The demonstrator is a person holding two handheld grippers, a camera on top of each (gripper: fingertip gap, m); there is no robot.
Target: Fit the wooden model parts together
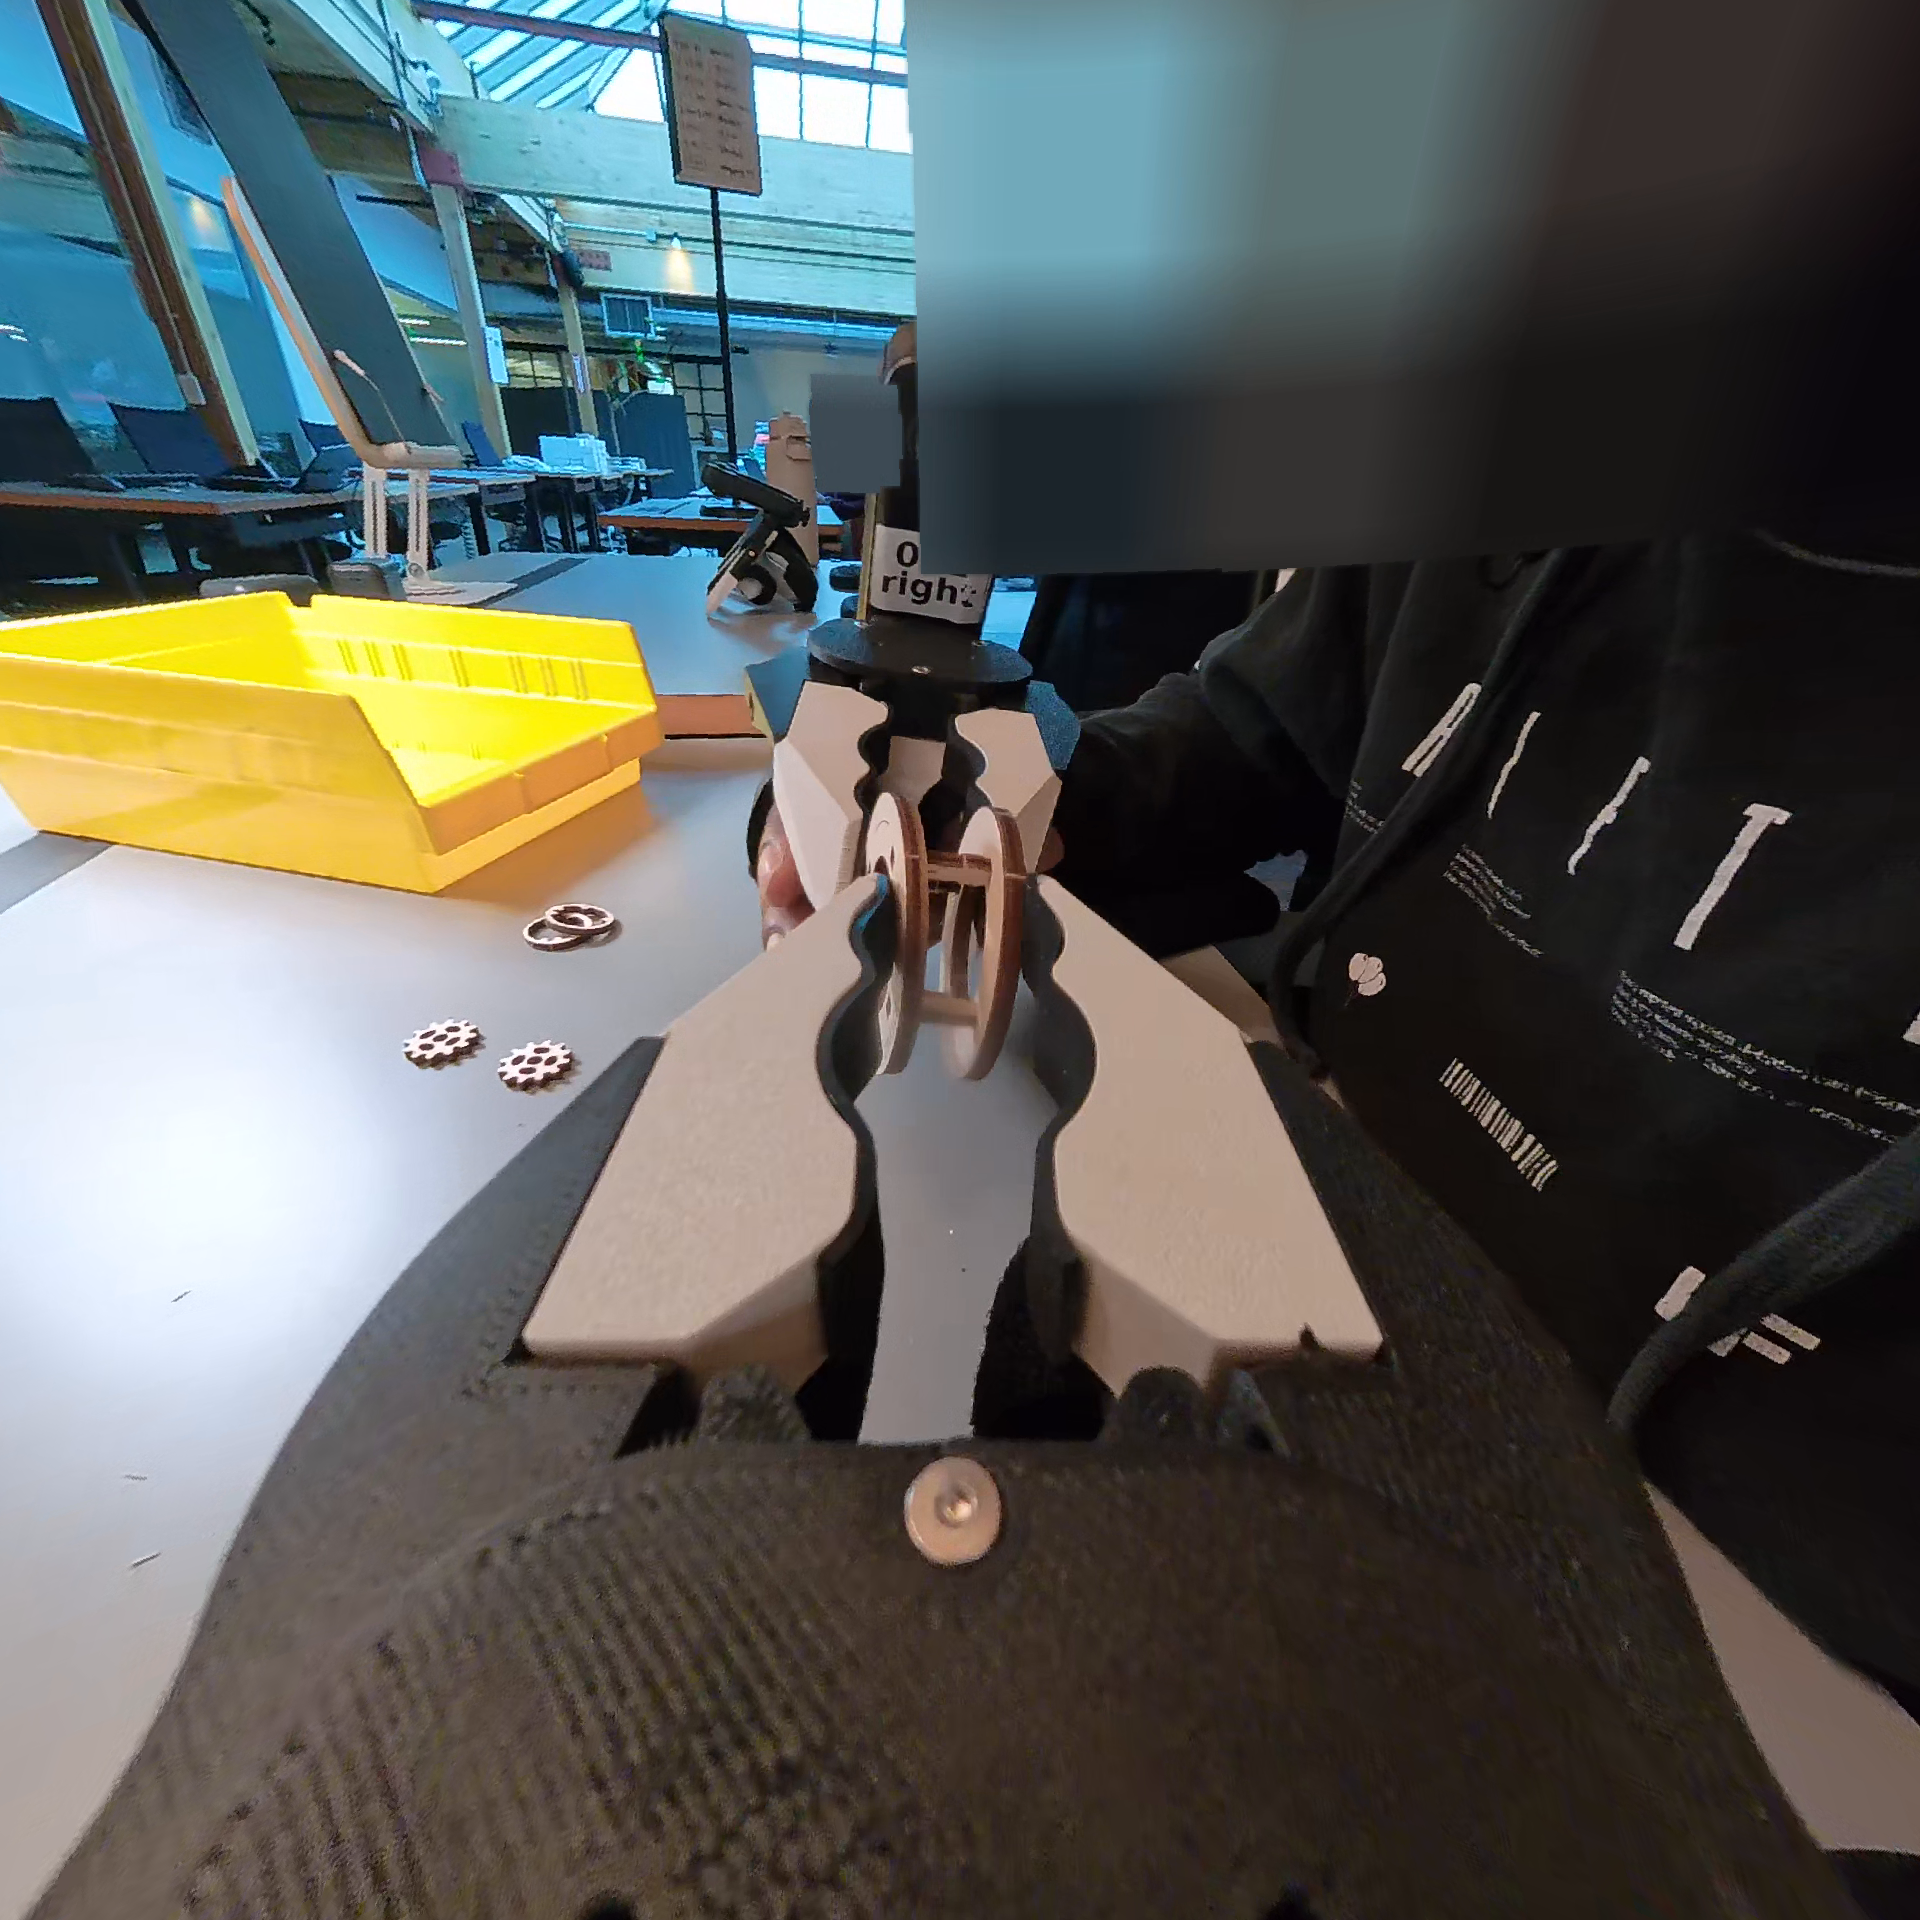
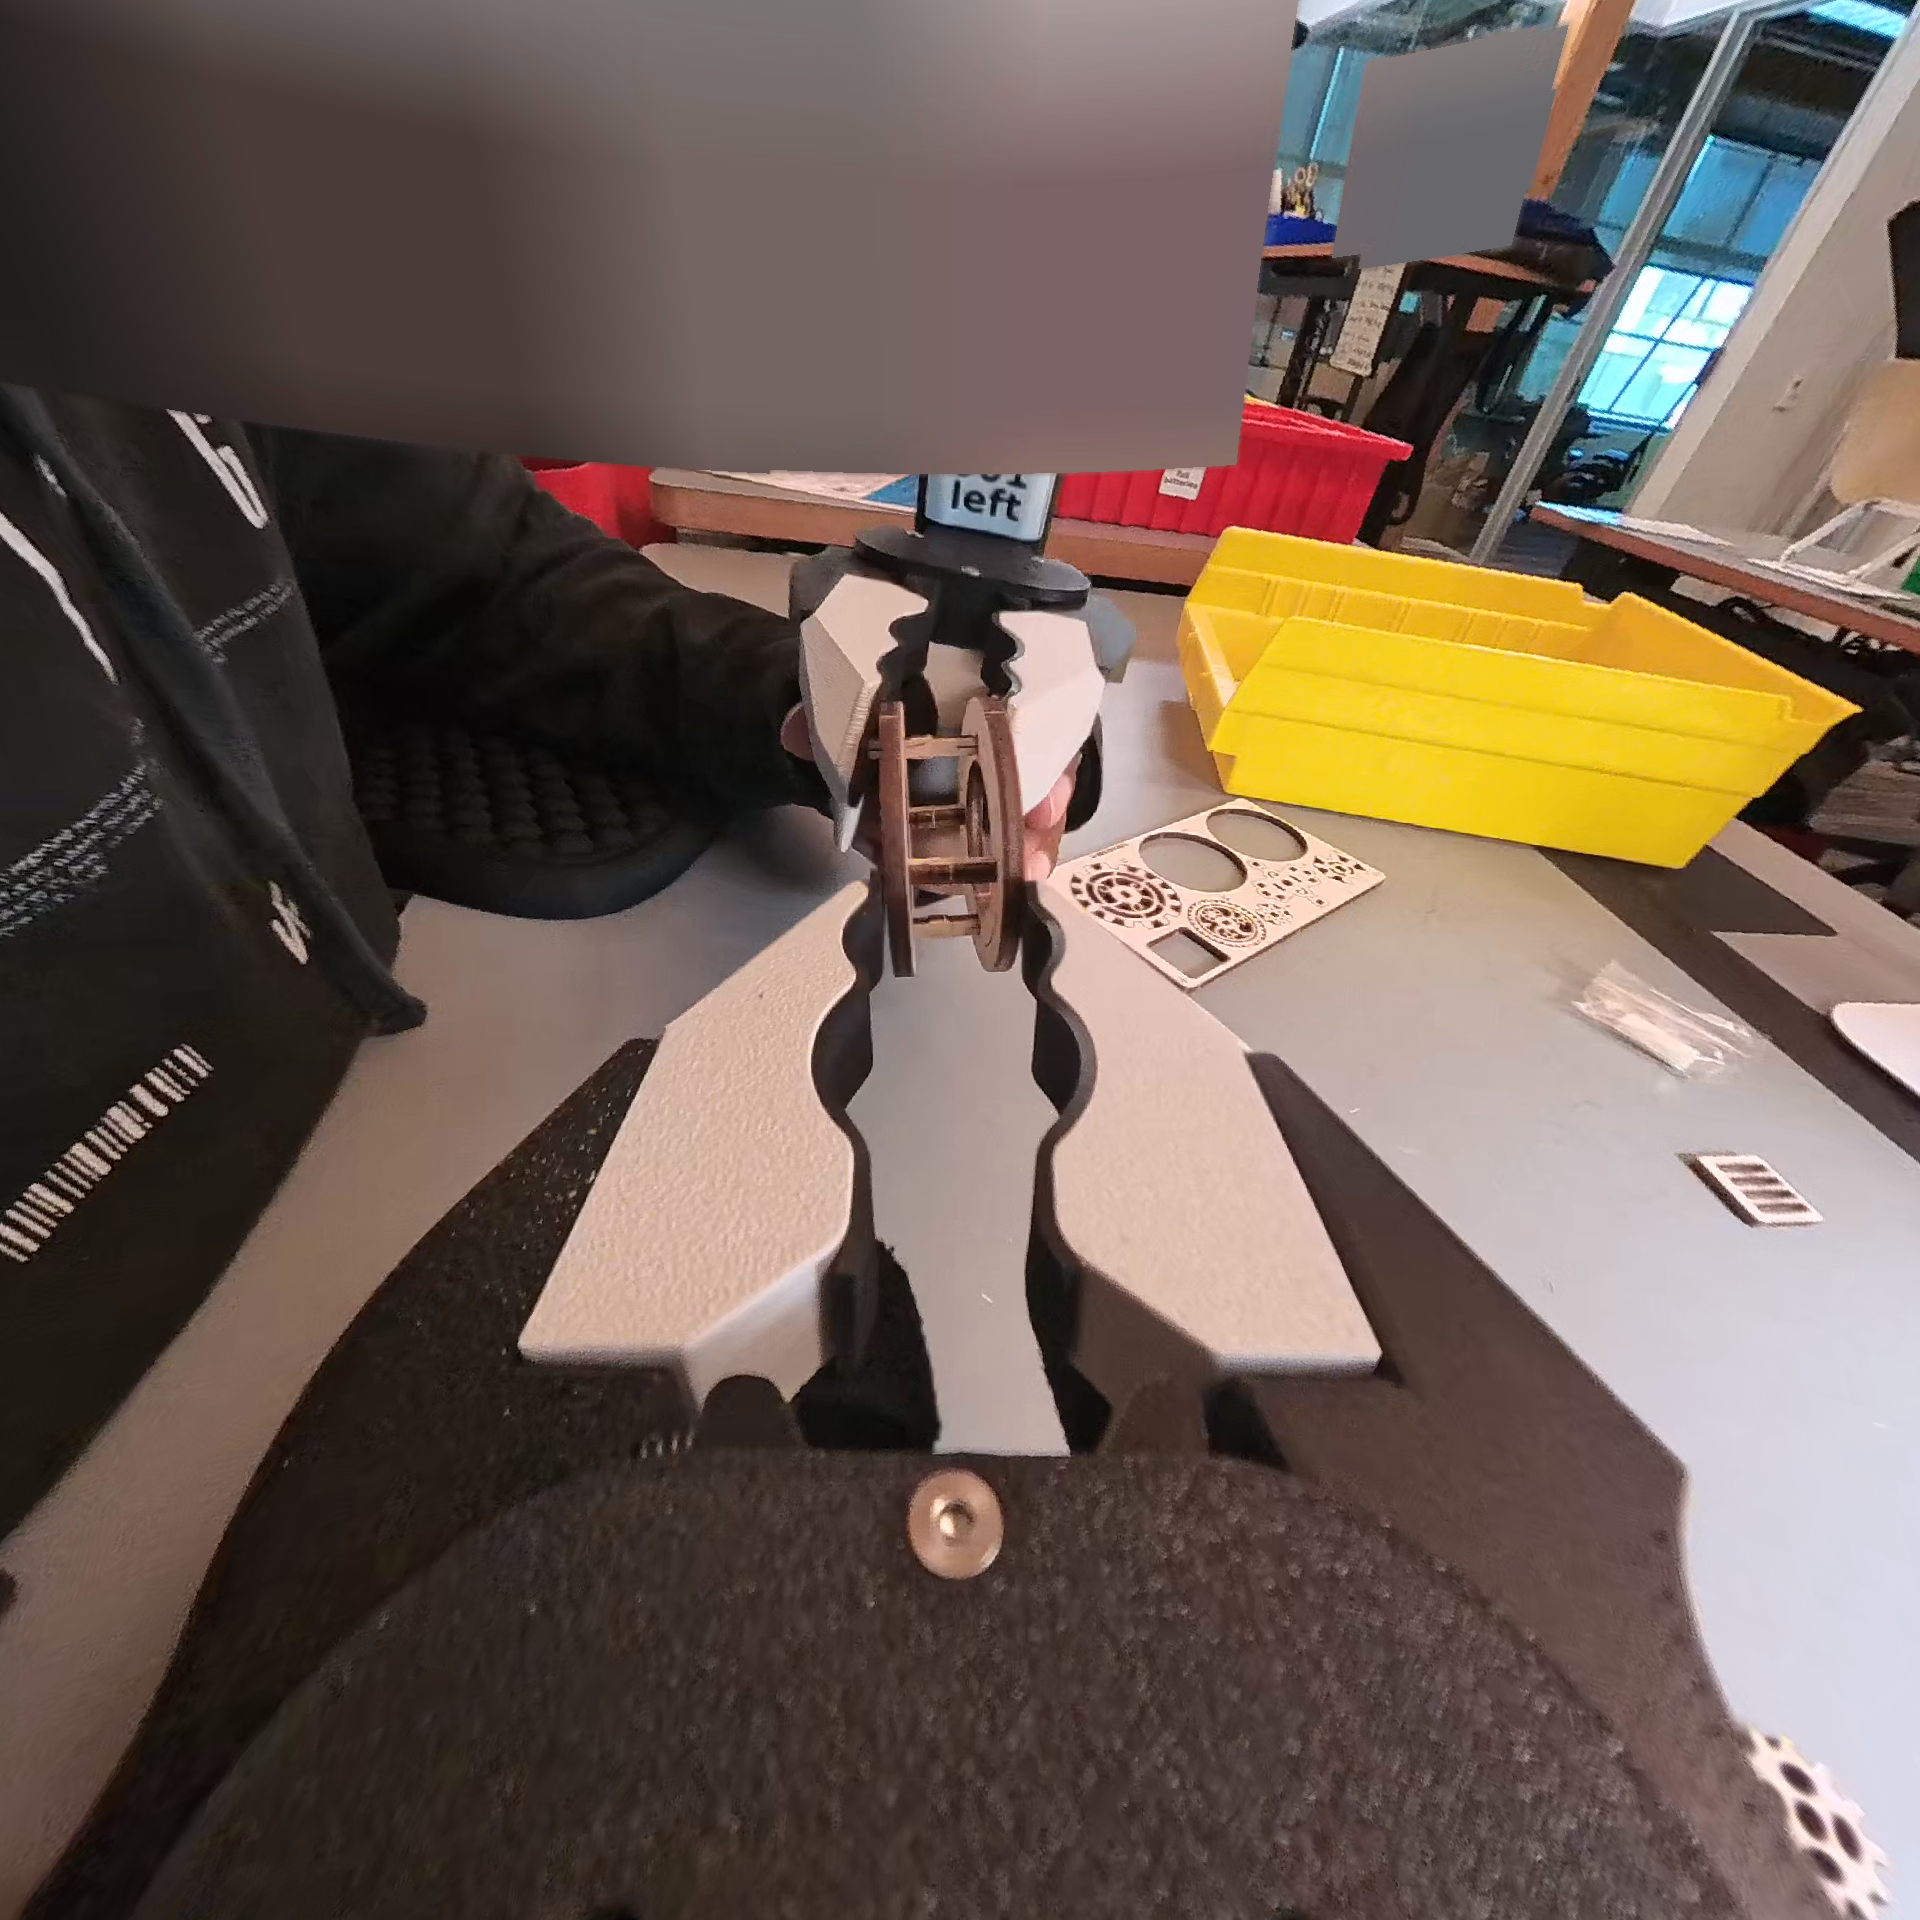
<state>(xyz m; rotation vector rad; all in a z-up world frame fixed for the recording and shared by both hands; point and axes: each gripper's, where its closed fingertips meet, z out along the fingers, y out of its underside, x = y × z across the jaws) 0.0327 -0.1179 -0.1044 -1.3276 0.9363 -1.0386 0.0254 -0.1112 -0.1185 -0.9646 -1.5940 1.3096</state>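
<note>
Held off the worktop (image 1: 260, 1195) between both grippers: a wooden spool (image 1: 940, 935) of 2 discs joined by thin cross-pegs, in front of a person in a dark hoodie (image 1: 1610, 935). Left gripper (image 1: 951, 894) closed on the spool, 1 fingertip pressed against the outer face of each disc. Right gripper (image 2: 951, 914) likewise closed on it from the opposite side, its fingers (image 2: 727, 1143) squeezing the same 2 discs. Gripped face to face this way probably to press the discs inward onto the pegs, so the joints seat fully and evenly; judging by the pegs already bridging both discs, near the end of this joint. Risk worth noting: uneven pressure could tilt a disc or snap a thin peg.

Lying loose on the worktop in the left wrist view, well apart from the spool: 2 small cogs (image 1: 488, 1051) side by side and 2 overlapping rings (image 1: 569, 925), likely waiting for later steps. A yellow bin (image 1: 343, 727) beyond them. In the right wrist view, a cut-out wooden sheet (image 2: 1216, 894) with empty holes near the bin, a small clear bag (image 2: 1662, 1023), and a slatted wooden piece (image 2: 1756, 1190).
</note>
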